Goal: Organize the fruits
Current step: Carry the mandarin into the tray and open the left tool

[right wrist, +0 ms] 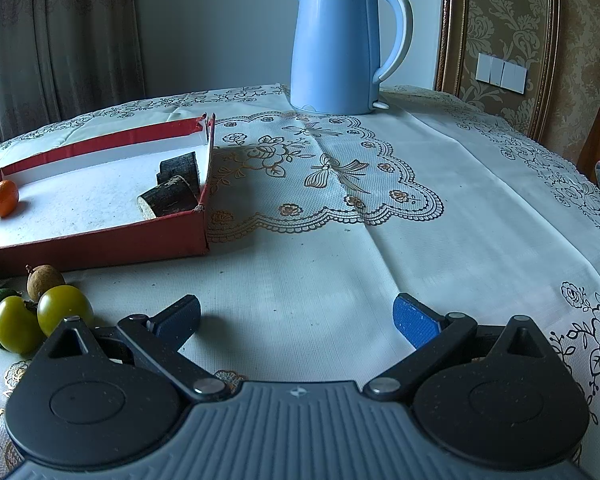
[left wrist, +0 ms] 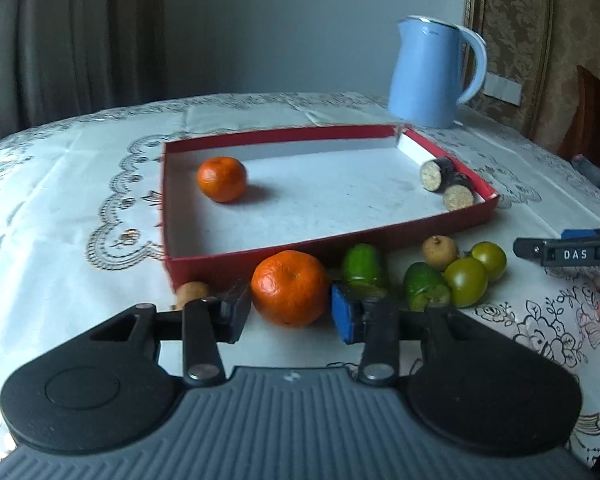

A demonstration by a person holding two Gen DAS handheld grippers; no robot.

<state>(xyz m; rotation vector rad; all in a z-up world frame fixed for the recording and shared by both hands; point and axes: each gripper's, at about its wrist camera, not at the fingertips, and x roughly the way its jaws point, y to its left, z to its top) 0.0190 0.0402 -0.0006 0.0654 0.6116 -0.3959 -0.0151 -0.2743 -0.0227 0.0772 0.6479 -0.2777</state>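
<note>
A white embroidered tablecloth (right wrist: 440, 216) covers the round table, and on it, largest first, stand a pale blue plastic electric kettle (right wrist: 340, 44) at the back and a shallow red cardboard box lid with a white inside (left wrist: 460, 166), which serves as the place for the fruit. Inside the lid lie one small orange mandarin (left wrist: 222, 179) near the left wall and two dark-skinned cut cane pieces (left wrist: 446, 182) against the right wall. In front of the lid's near wall sits a larger orange mandarin (left wrist: 290, 289), with green cut fruit pieces (left wrist: 362, 266), two round yellow-green fruits (left wrist: 476, 274) and two small tan longans (left wrist: 440, 250) scattered beside it. The left gripper (left wrist: 288, 316) brackets that larger mandarin, its pads at the fruit's two flanks and apparently just touching the skin; the right gripper (right wrist: 298, 322) stands wide apart over bare cloth, holding nothing. To do this pickup well, I judge the pads should meet the mandarin across its widest line, squeezing only enough to stop it rolling, since soft peel dents. Lifting straight up should clear the lid's near wall before moving over the white floor, away from the neighbouring green pieces.
</note>
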